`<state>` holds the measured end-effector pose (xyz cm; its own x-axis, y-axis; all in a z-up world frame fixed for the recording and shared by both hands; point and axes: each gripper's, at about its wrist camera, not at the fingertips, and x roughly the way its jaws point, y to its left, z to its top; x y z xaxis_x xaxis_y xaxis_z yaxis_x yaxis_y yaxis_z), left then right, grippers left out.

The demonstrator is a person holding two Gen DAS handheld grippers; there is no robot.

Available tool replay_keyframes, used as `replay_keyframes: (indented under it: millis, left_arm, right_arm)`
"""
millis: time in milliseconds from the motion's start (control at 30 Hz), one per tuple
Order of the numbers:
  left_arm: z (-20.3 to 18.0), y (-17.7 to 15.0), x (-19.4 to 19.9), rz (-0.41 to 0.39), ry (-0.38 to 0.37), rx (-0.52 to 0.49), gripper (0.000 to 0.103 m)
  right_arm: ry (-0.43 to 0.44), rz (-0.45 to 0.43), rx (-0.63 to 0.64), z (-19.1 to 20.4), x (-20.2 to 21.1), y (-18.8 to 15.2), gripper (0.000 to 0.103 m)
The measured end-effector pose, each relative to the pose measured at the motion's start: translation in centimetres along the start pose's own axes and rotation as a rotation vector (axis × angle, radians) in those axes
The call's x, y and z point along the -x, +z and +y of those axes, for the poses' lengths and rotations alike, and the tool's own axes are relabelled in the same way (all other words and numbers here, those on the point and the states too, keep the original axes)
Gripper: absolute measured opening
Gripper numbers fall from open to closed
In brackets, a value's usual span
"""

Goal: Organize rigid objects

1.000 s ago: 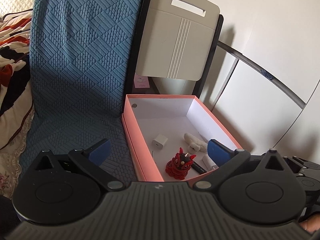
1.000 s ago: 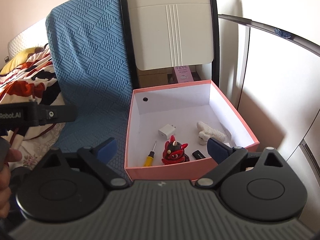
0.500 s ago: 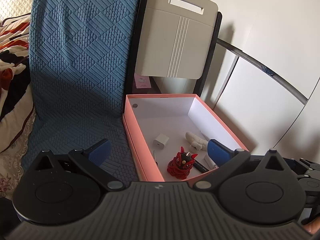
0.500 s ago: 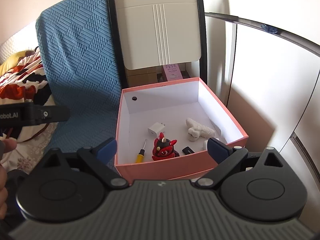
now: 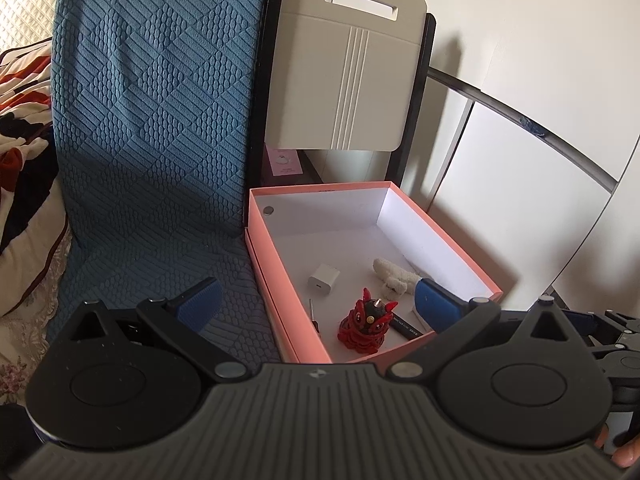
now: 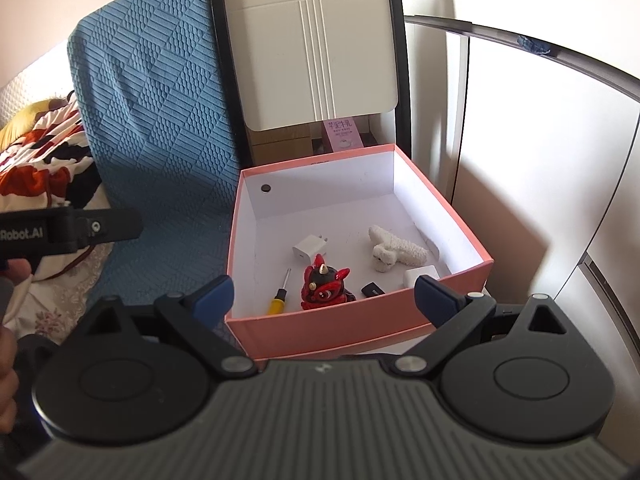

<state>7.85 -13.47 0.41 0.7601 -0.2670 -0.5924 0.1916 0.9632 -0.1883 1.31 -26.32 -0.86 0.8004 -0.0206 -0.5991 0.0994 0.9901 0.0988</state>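
Note:
A pink box (image 6: 360, 328) (image 5: 272, 256) with a white inside stands beside the blue cushion. Inside lie a red figurine (image 6: 325, 289) (image 5: 366, 326), a white charger (image 6: 310, 247) (image 5: 323, 282), a yellow-handled screwdriver (image 6: 279, 298), a white plush toy (image 6: 394, 252) (image 5: 394, 278), a small black stick (image 6: 372, 290) and a white block (image 6: 420, 276). My left gripper (image 5: 316, 308) is open and empty, held in front of the box's near left corner. My right gripper (image 6: 325, 296) is open and empty too, just before the box's front wall.
A blue textured cushion (image 5: 152, 120) (image 6: 152, 120) covers the seat left of the box. A beige folded panel (image 5: 344, 72) (image 6: 316, 40) leans behind it, with white cabinet doors (image 6: 540, 160) to the right. Patterned bedding (image 6: 36, 160) lies far left. A hand (image 6: 8, 364) holds the left tool.
Both grippers have shifted a little, so the box sits slightly lower and more to the left in the right wrist view. Nothing inside the box has moved. Both stay open.

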Motion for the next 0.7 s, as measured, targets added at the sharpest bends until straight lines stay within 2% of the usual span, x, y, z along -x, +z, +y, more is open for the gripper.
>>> replay_keyframes:
  millis: [700]
  left_arm:
    - [0.06, -0.25, 0.34, -0.01, -0.005, -0.003, 0.103]
  right_arm:
    - [-0.02, -0.001, 0.019, 0.24, 0.14, 0.0, 0.098]
